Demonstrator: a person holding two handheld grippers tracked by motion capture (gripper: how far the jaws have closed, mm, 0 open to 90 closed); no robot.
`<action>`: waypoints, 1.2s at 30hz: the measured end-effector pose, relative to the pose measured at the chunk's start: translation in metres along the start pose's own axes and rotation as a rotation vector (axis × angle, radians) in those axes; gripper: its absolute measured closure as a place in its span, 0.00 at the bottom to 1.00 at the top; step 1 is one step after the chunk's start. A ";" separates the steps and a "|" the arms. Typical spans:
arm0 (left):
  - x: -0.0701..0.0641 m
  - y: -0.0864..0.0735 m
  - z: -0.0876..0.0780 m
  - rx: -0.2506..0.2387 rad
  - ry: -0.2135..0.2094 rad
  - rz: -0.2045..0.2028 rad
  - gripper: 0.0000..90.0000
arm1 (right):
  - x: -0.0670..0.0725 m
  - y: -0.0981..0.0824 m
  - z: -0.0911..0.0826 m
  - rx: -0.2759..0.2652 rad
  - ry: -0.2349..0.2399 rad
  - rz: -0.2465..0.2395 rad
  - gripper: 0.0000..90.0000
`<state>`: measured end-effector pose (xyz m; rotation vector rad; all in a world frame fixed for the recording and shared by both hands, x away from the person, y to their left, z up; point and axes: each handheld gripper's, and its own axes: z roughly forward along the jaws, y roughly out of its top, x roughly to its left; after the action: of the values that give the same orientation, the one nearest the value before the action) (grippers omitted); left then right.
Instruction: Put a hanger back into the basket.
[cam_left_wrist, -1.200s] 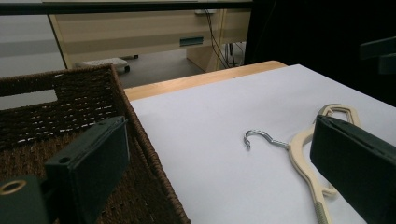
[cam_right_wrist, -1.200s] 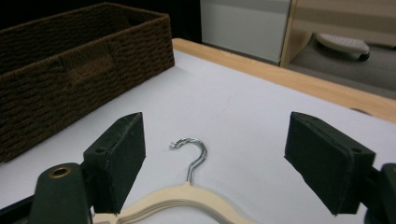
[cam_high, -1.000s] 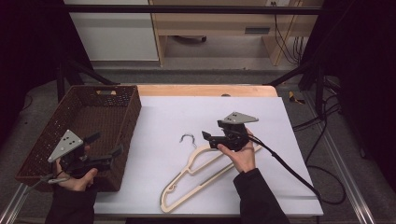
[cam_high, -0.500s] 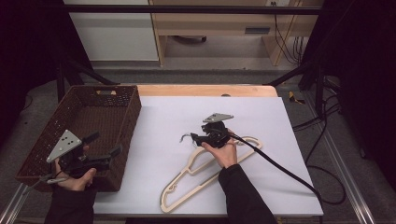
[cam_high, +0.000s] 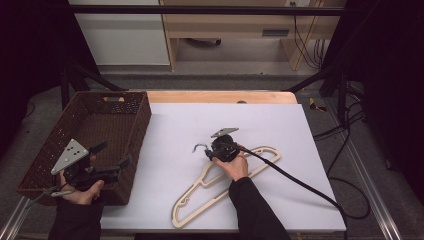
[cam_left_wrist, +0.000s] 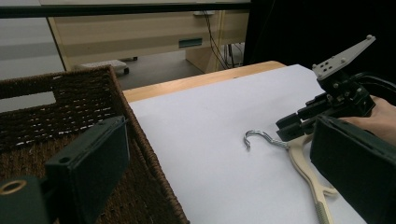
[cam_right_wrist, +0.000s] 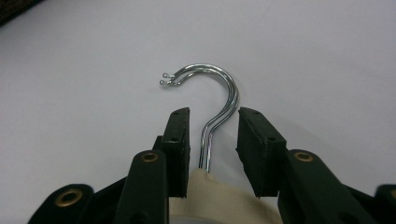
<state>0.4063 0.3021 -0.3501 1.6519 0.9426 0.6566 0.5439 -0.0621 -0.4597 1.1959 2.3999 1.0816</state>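
The hangers (cam_high: 226, 181), two cream ones stacked, lie flat on the white table cover (cam_high: 310, 130), just below the middle, their bodies running from about seven o'clock up to two o'clock. Their twin steel hooks (cam_right_wrist: 212, 95) stick out at the top of the necks and curl over toward nine o'clock in the right gripper view.

We judge the step in hand to be gripping the hangers at the neck. To do it well, we keep the right gripper (cam_right_wrist: 214, 135) low and square to the hook shanks, close on the wires just above the cream neck so both are caught together, and press firmly before lifting, since thin round wire could slip or twist.

The shanks stand between the pads, nearer the left one, with a gap showing on each side. The jaws have just been closing but do not yet pinch.

Out at eight o'clock our left gripper (cam_high: 102, 167) hovers over the brown wicker basket (cam_high: 137, 107), jaws spread, holding nothing.
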 end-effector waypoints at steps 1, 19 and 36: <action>0.000 0.000 0.000 0.000 0.000 0.000 0.05 | 0.000 -0.001 0.002 0.008 0.003 -0.005 0.74; -0.002 -0.001 0.003 0.010 0.003 0.000 0.05 | -0.002 -0.004 0.011 0.032 0.047 0.027 0.96; -0.028 -0.001 0.018 0.049 -0.055 0.044 0.06 | 0.004 0.000 -0.008 -0.017 0.017 0.058 0.99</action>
<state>0.4057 0.2689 -0.3544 1.7298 0.8918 0.6191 0.5373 -0.0630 -0.4532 1.2631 2.3775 1.1306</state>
